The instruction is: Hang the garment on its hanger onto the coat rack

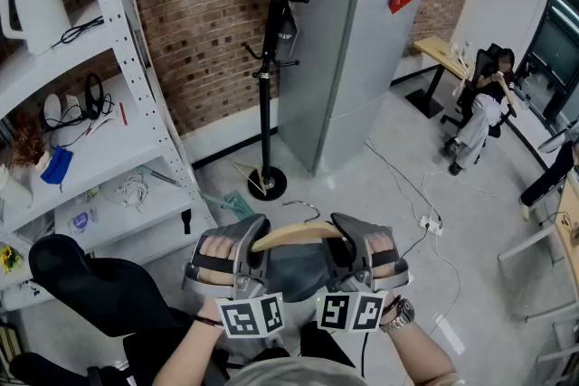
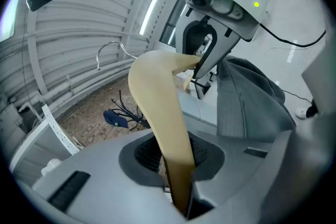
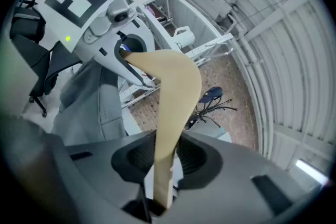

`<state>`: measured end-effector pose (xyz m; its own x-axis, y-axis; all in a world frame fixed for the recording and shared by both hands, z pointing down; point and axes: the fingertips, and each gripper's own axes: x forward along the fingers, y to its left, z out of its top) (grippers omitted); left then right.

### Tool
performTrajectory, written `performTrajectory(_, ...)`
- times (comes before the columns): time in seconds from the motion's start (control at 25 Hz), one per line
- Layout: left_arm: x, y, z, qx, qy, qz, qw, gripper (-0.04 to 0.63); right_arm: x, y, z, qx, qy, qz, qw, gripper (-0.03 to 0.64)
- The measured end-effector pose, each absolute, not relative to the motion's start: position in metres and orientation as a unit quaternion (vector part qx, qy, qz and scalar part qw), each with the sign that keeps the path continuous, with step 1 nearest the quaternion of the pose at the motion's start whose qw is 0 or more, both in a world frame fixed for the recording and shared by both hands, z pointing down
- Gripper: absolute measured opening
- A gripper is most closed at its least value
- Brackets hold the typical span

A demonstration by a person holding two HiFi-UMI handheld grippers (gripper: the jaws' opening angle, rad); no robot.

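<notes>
Head view: left gripper (image 1: 251,245) and right gripper (image 1: 346,245) each pinch one arm of the hanger (image 1: 298,235); garment (image 1: 299,272) hangs below, rack (image 1: 265,86) well ahead.

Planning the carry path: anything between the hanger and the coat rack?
Nothing visible does. Open floor lies between the held hanger and the coat rack; the shelf stands to its left, the grey cabinet to its right.
</notes>
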<state>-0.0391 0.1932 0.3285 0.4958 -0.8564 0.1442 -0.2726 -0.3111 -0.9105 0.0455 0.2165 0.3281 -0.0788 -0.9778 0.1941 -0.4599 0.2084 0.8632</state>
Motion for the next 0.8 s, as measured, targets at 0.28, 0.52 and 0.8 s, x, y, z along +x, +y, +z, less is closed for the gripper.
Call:
performTrajectory(0.28,-0.055,0.209,0.336,-0.733,0.387,-0.336,0.448,0.066,0.029,0.231,0.339,0.522,-0.669,-0.327,0.416,0.106)
performTrajectory(0.52,-0.067,0.227,0.343,-0.729,0.397,-0.348,0.436,0.066,0.018,0.243,0.34,0.512,-0.675,-0.34,0.409,0.106)
performTrajectory(0.8,-0.066,0.259,0.347,-0.725,0.411,-0.361,0.419,0.066,0.018,0.27,0.336,0.494,-0.684,-0.359,0.4,0.104)
